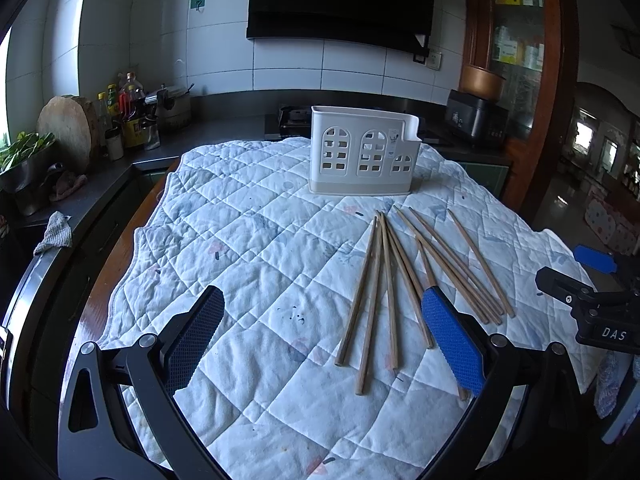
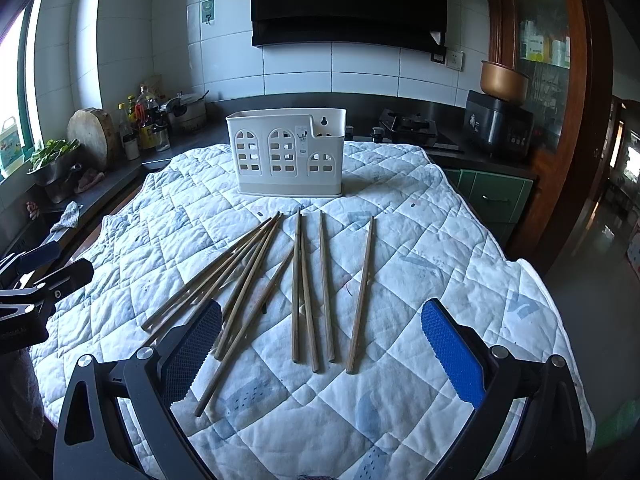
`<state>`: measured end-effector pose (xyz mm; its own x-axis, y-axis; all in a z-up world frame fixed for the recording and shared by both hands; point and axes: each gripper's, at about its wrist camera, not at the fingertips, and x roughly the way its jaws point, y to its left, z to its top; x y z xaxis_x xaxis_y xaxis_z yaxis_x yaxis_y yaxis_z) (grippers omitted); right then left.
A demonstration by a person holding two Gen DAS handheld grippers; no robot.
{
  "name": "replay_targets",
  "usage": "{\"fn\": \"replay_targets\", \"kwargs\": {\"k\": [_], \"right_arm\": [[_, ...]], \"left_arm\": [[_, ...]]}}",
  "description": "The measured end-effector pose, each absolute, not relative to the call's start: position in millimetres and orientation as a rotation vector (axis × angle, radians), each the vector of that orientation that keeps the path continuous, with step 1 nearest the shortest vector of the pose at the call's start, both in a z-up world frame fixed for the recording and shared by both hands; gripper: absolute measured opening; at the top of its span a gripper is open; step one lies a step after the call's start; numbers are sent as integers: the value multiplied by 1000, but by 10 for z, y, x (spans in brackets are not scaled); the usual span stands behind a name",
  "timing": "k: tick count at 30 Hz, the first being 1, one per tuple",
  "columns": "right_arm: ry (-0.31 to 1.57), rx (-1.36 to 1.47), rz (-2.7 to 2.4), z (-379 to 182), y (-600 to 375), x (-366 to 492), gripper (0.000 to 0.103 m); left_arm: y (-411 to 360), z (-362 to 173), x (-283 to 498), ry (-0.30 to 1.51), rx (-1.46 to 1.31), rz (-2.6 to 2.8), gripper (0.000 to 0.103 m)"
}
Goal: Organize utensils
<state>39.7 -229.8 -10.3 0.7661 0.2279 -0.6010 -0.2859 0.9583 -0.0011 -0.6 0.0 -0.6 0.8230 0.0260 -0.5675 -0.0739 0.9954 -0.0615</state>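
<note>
Several wooden chopsticks [image 1: 390, 280] [image 2: 300, 284] lie loose and fanned out on a quilted white cloth [image 1: 248, 248] [image 2: 420, 240]. Behind them stands a white plastic utensil holder [image 1: 362, 156] [image 2: 288, 152] with arched cut-outs, upright and holding nothing that shows. My left gripper [image 1: 324, 336] hovers open just in front of the chopsticks, its right pad [image 1: 452, 340] over some of their near ends. My right gripper [image 2: 322, 352] is open above the near ends of the right-hand chopsticks, nothing between its pads. The right gripper [image 1: 592, 288] shows at the right edge of the left wrist view.
The cloth covers a table whose wooden edge [image 1: 120, 248] shows at the left. Behind runs a dark counter with bottles [image 1: 128, 116] [image 2: 144, 120], a round chopping block [image 1: 68, 128], a stove [image 2: 412, 128] and a black cooker [image 2: 500, 124]. Floor drops away at the right [image 2: 592, 280].
</note>
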Motion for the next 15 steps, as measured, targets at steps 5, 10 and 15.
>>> {"fn": "replay_targets", "kwargs": {"k": [5, 10, 15], "right_arm": [[645, -78, 281, -107, -2339, 425, 97], [654, -70, 274, -134, -2381, 459, 97], [671, -69, 268, -204, -2418, 507, 97]], "left_arm": [[38, -25, 21, 601, -100, 60, 98], [57, -60, 43, 597, -92, 69, 98], [83, -153, 108, 613, -71, 89, 98]]}}
